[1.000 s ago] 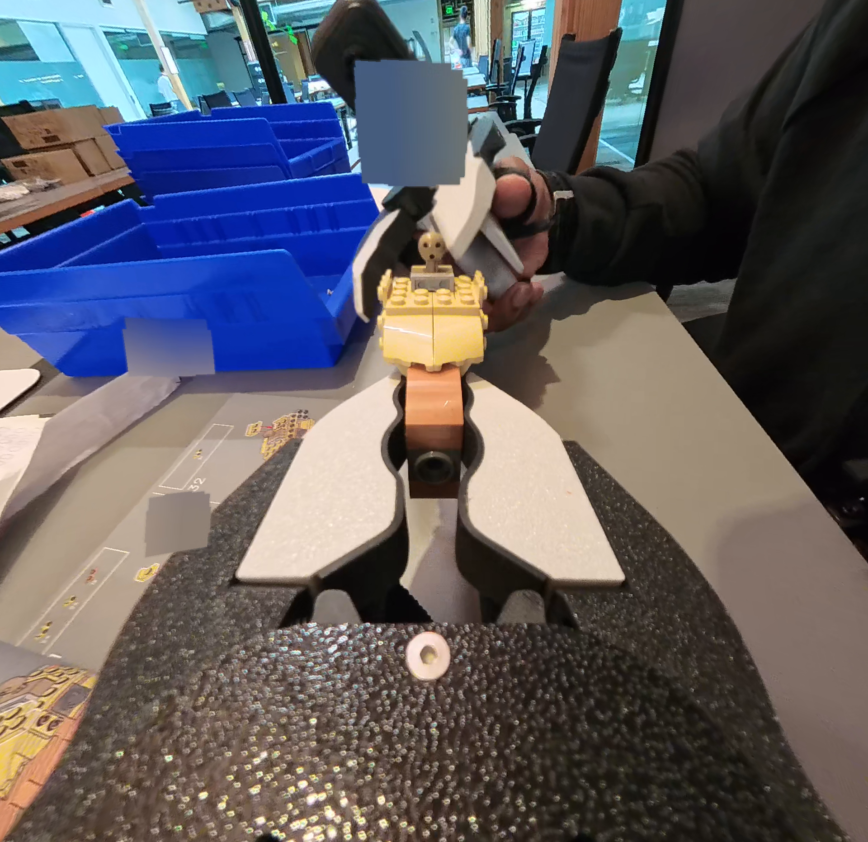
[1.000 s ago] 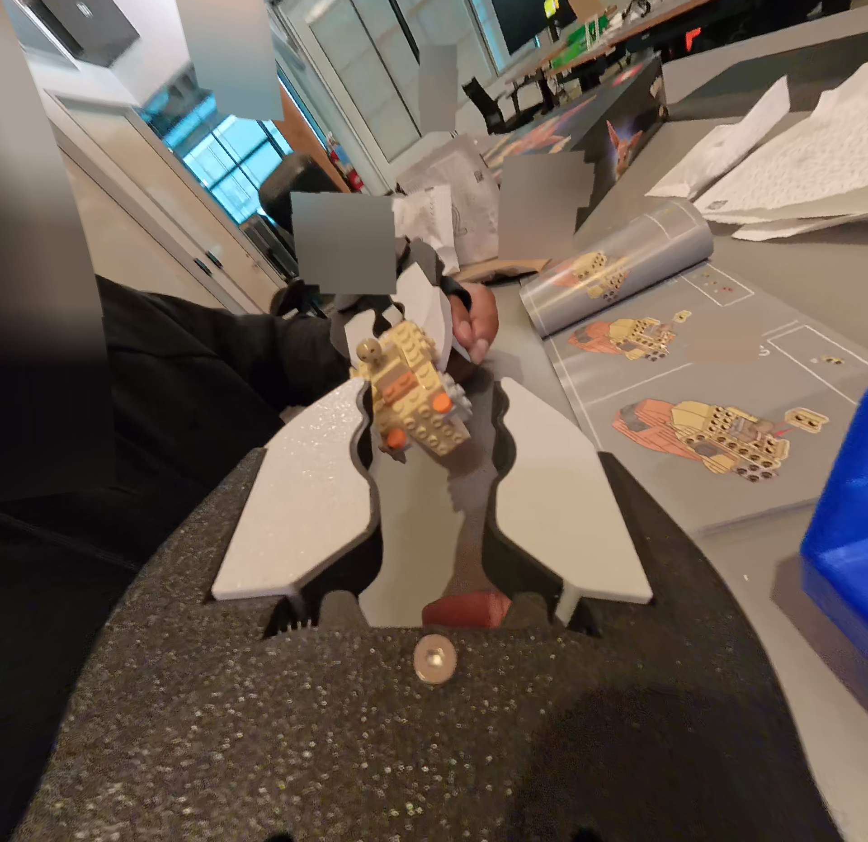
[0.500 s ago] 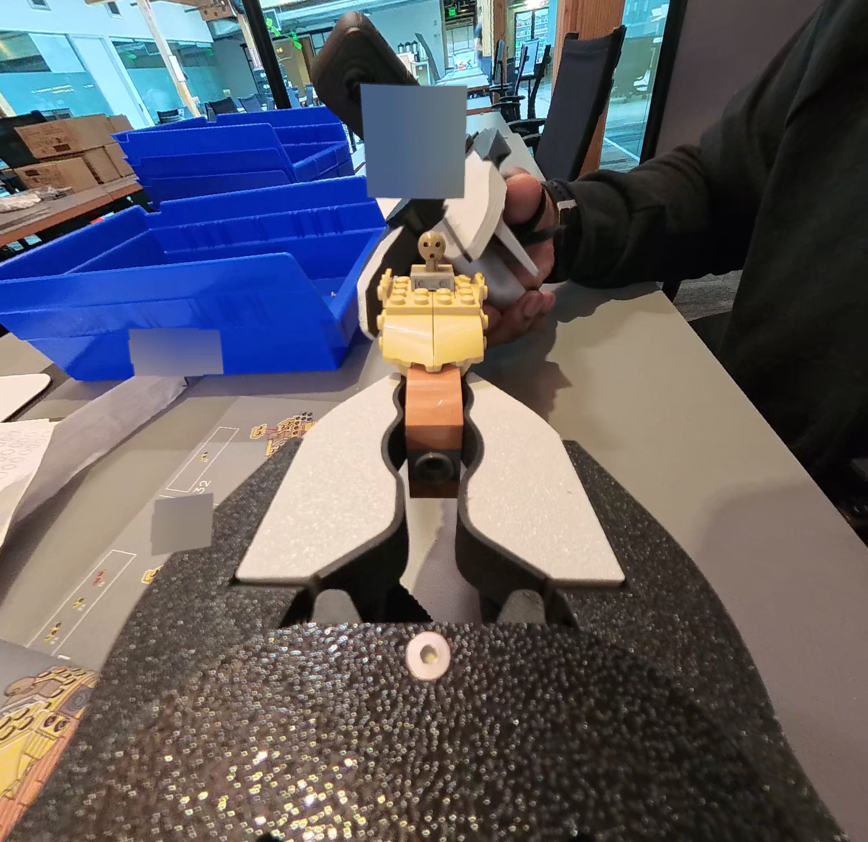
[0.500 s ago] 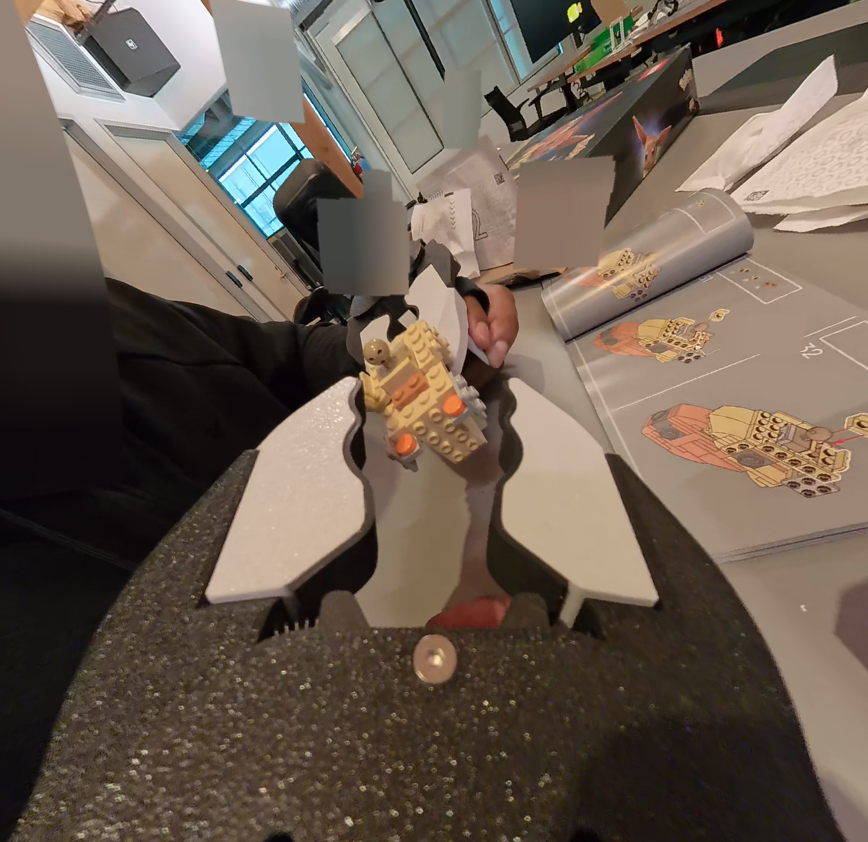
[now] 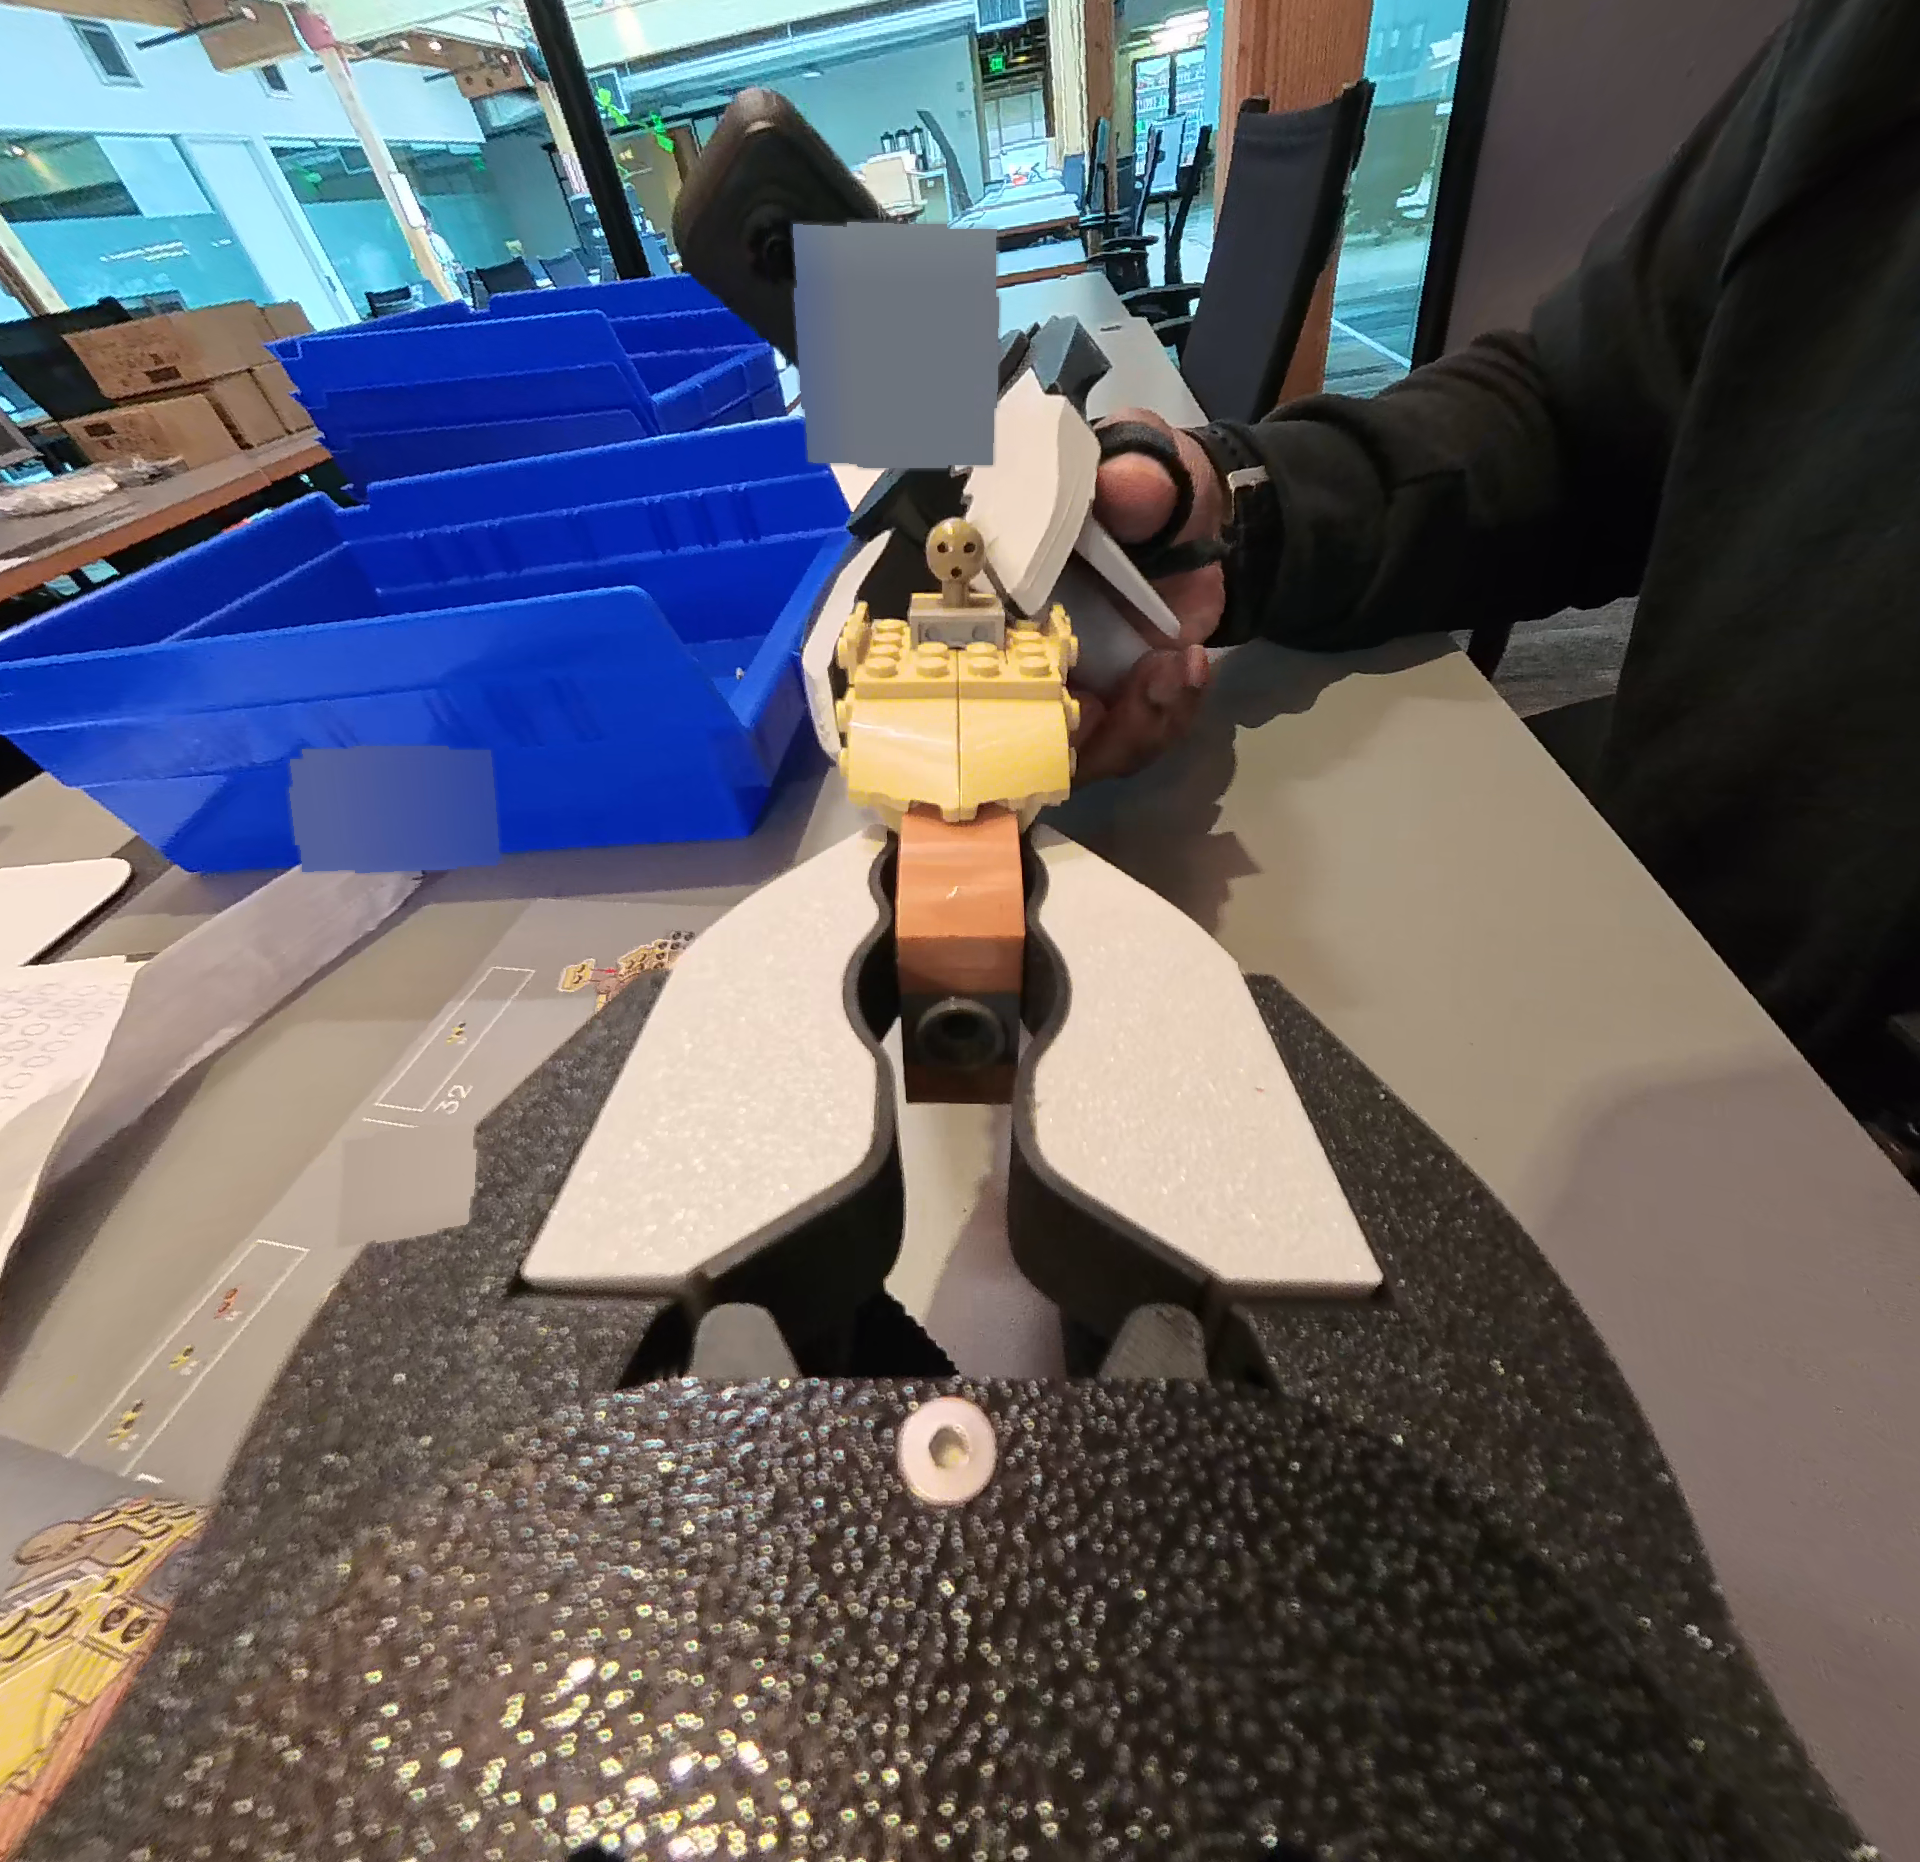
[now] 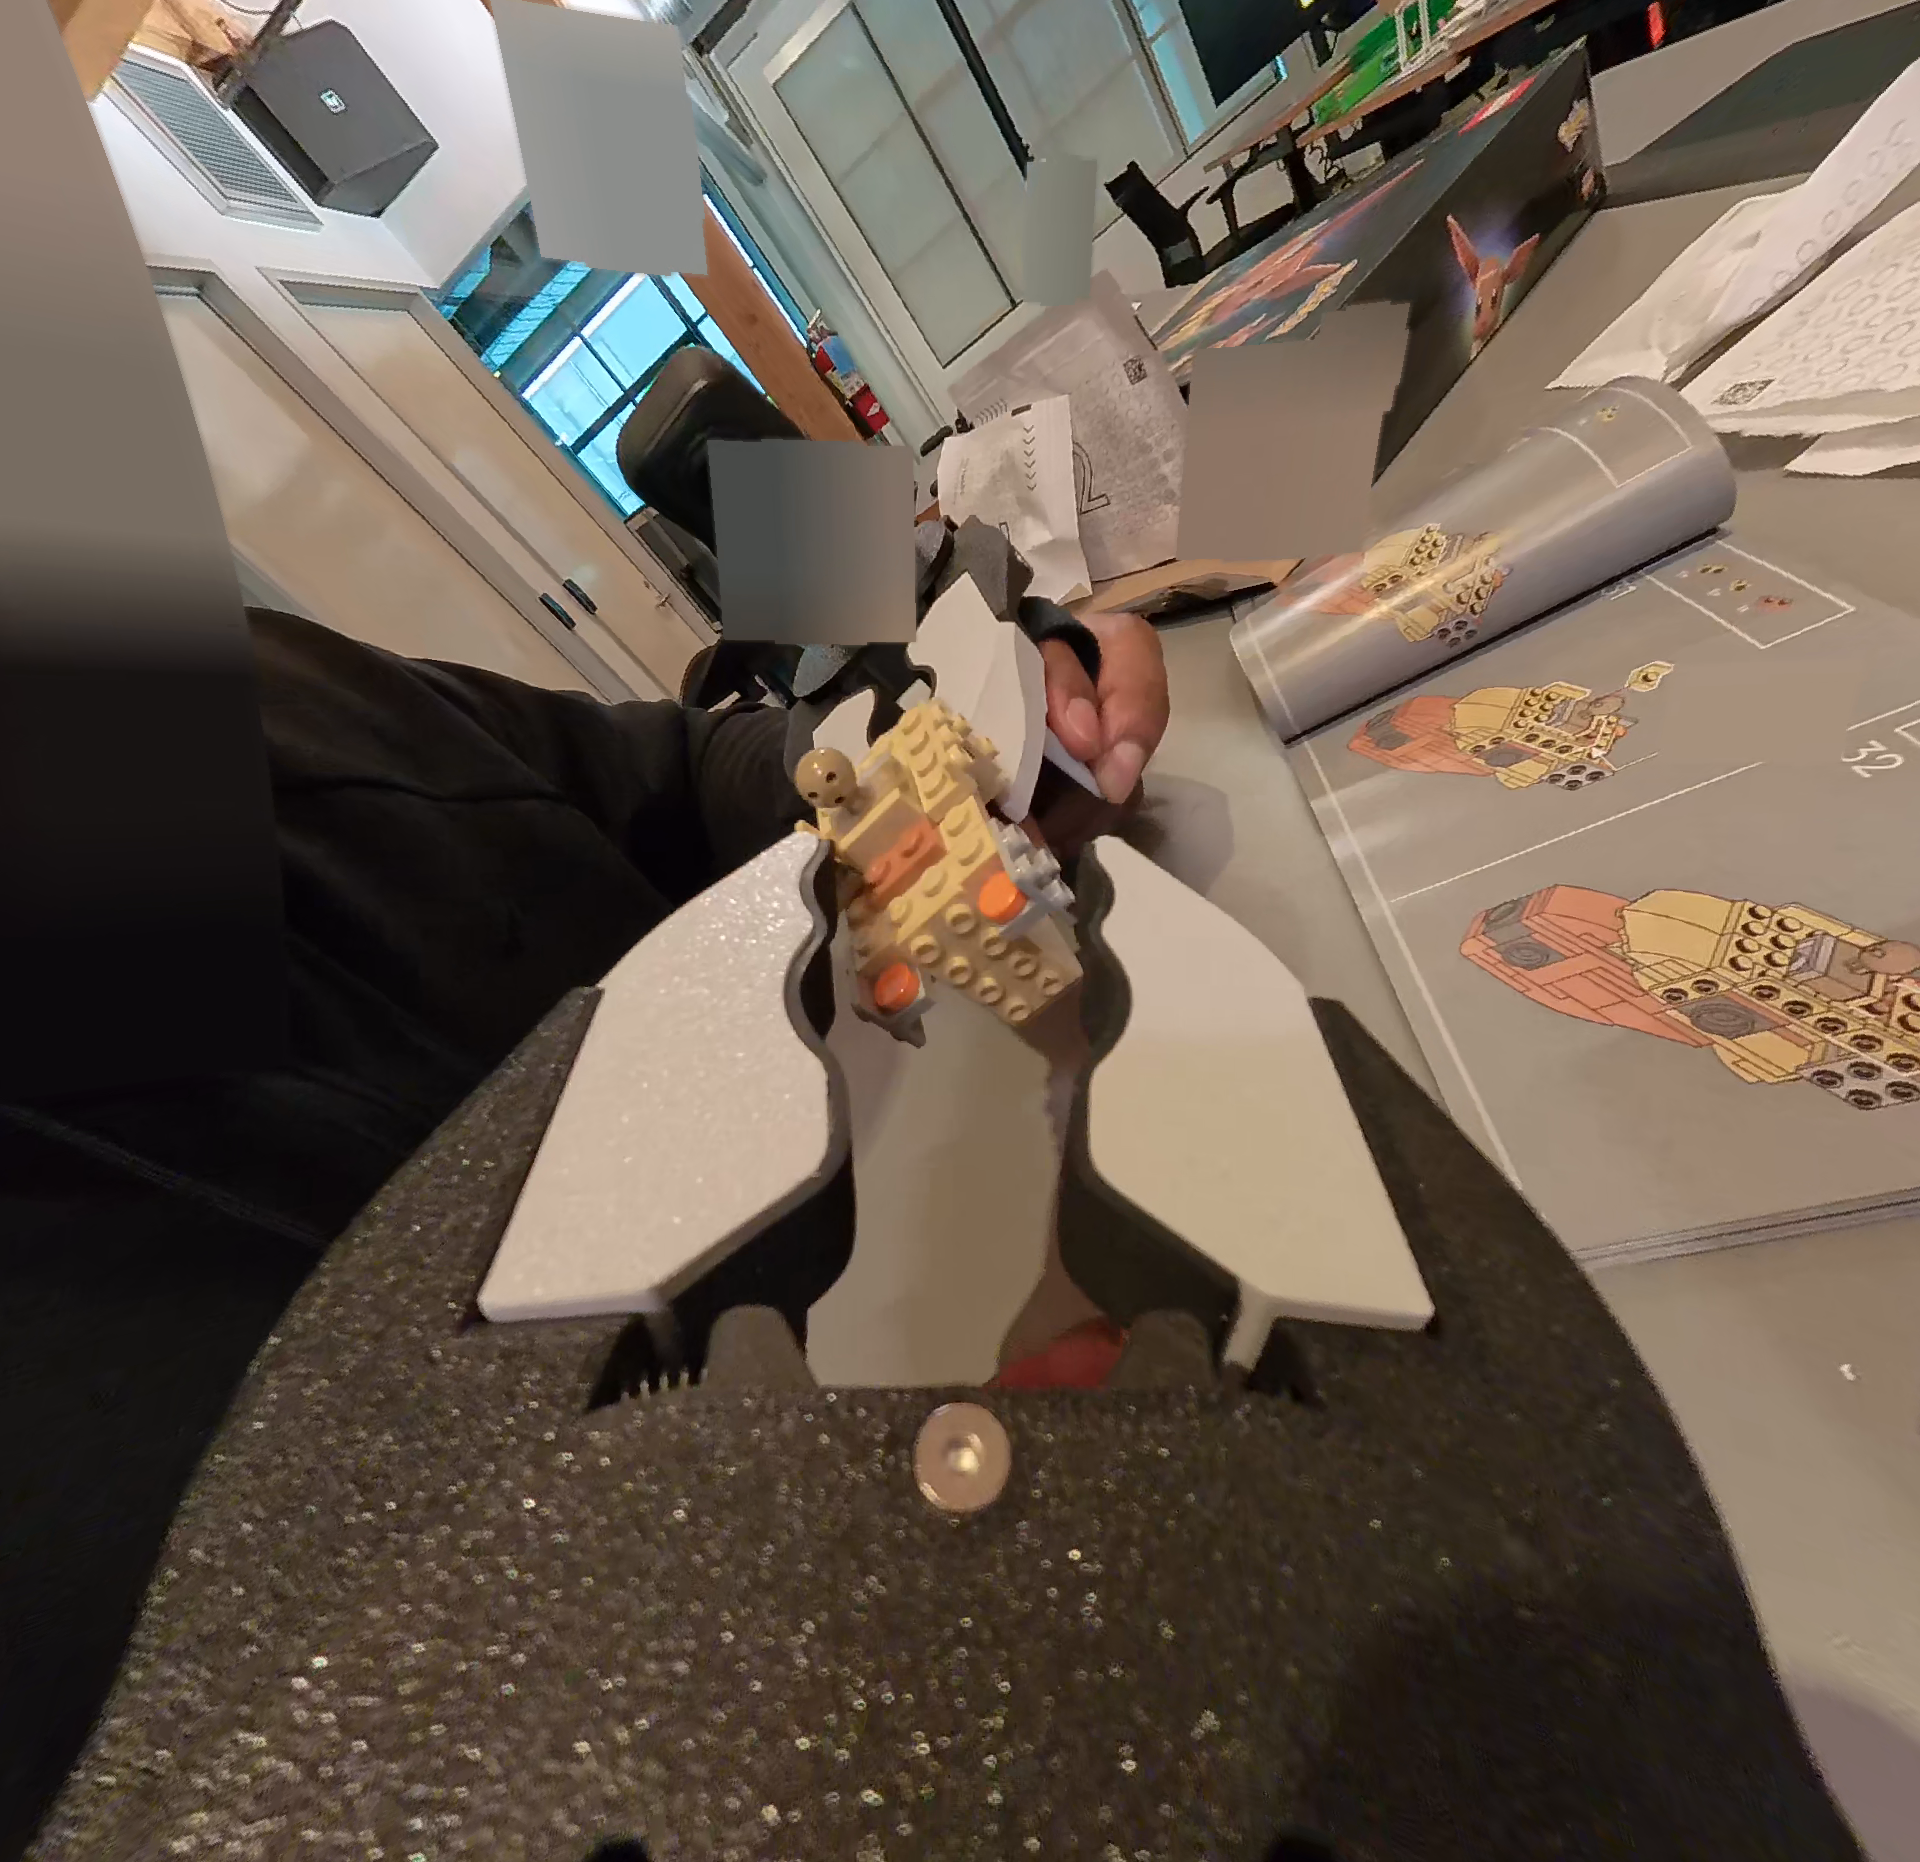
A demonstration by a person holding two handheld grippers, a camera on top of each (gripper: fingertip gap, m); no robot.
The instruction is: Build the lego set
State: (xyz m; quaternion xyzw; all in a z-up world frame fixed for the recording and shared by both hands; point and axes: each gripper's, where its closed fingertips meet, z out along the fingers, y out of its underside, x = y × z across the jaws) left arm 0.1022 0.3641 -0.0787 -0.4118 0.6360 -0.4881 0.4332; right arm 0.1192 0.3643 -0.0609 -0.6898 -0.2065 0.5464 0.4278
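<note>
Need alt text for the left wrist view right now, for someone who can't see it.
The left gripper is shut on a tan-and-brown lego model held above a grey table. The right gripper sits just behind it, blue bins to the left.

Blue bins (image 5: 436,607), black chair (image 5: 1278,254), paper sheets (image 6: 1829,285).

The left gripper (image 5: 961,877) clamps both fingers on the brown end of the lego model (image 5: 958,716), while the right gripper (image 6: 951,939) faces it from beyond the model, fingers parted around its tan end.
</note>
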